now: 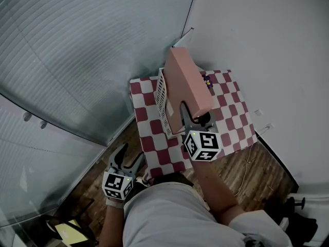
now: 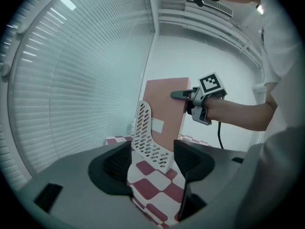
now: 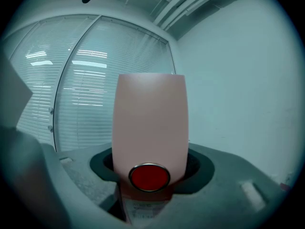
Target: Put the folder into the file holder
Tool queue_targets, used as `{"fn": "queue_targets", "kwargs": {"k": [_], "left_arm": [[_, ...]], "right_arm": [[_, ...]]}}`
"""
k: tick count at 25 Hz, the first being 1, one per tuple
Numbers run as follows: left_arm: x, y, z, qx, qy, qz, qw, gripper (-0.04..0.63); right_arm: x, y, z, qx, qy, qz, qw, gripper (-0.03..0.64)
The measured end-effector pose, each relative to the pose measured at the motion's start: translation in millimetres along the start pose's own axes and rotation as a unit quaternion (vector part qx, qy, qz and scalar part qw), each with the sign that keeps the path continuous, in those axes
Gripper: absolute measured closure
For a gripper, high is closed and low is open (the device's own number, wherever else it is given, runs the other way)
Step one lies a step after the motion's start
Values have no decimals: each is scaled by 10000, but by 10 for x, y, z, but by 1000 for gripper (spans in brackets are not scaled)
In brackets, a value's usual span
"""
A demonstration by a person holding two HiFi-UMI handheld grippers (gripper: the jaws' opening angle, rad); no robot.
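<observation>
The right tool [image 3: 150,165] is clamped on the narrow spine of the pink folder [image 1: 187,81], just by its red-ringed finger hole [image 3: 149,177]. The folder stands upright against the perforated wall of the white file holder [image 1: 162,103] on the checked desk [image 1: 232,115]. Whether its base is seated, I cannot tell. It looks to me stiff, boxy and fairly light, with smooth faces, so the spine low down seems the sure hold. The left tool [image 2: 152,162] hangs low by the desk's near corner, jaws apart, empty.
</observation>
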State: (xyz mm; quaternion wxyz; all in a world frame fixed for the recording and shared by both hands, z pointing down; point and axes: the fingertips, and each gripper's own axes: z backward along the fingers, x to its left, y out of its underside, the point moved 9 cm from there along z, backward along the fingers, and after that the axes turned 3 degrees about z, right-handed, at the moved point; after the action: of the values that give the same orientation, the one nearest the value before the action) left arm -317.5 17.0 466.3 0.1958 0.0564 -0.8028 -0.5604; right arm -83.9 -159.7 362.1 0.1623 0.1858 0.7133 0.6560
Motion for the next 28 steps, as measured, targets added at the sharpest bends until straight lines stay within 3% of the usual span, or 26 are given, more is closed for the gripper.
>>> {"fn": "queue_targets", "kwargs": {"k": [5, 28], "left_arm": [[39, 24, 57, 49, -78, 2, 10000, 322], [118, 281, 436, 480, -316, -85, 9983, 322]], "right_arm": [[82, 199, -20, -43, 20, 230, 9997, 355], [134, 1015, -92, -15, 54, 193, 9998, 354]]}}
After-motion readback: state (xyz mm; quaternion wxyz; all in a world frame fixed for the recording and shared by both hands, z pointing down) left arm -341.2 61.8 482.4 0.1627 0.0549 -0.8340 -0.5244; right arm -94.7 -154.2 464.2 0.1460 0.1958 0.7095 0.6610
